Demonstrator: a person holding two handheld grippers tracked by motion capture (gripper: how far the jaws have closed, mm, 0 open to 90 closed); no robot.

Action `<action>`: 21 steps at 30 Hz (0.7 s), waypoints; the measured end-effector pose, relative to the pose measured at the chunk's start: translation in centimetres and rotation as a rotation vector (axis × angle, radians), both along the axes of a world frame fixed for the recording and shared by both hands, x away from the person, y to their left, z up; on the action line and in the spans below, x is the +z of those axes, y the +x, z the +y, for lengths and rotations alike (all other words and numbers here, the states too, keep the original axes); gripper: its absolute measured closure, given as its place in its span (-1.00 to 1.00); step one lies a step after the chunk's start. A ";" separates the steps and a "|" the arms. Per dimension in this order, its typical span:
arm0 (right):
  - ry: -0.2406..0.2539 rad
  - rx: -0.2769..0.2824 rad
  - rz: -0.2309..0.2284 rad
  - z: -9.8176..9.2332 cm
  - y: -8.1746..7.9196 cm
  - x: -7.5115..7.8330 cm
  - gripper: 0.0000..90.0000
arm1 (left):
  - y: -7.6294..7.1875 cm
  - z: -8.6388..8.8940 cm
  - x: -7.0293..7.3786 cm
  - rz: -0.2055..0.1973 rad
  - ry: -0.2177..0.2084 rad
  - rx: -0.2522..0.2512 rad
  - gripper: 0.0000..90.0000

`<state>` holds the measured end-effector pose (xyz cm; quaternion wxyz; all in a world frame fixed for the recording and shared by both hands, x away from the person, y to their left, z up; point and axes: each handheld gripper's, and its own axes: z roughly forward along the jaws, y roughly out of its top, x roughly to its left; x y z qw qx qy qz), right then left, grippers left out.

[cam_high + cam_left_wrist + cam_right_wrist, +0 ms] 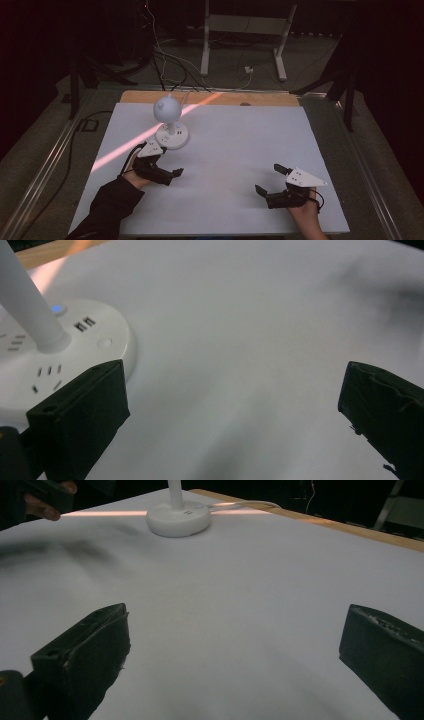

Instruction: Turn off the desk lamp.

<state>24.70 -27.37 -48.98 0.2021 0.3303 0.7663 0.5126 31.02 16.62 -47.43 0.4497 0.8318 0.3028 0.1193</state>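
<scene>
Jaws of both the left hand-held gripper and right hand-held gripper are gaping wide over the white surface, the left sitting just beside the round white lamp base.

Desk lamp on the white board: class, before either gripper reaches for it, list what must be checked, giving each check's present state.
1. Left gripper jaws open, nothing held: ok.
2. Right gripper jaws open, nothing held: ok.
3. Desk lamp standing upright on the white board: ok.
4. Left gripper close beside the lamp base, not touching: ok.
5. Blue light lit on the base: ok.
6. Lamp cable's slack behind the base: cannot tell.
</scene>
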 end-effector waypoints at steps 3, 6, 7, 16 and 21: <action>0.001 -0.001 0.001 0.0 0.0 0.0 -1.00 | -0.6 0.5 -0.1 0.001 -0.004 -0.006 -0.99; 0.000 -0.001 0.000 0.0 0.0 0.0 -1.00 | -1.3 0.9 -0.2 0.001 -0.010 -0.015 -0.99; 0.000 0.000 0.000 0.0 0.0 0.0 -1.00 | -1.5 1.0 -0.3 0.004 -0.014 -0.017 -0.99; -0.003 -0.001 -0.001 0.0 0.0 0.0 -1.00 | -3.1 1.9 -1.1 0.036 0.001 -0.051 -0.99; -0.005 -0.002 -0.001 0.0 0.0 0.0 -1.00 | -3.9 2.5 -1.4 0.043 -0.014 -0.048 -0.99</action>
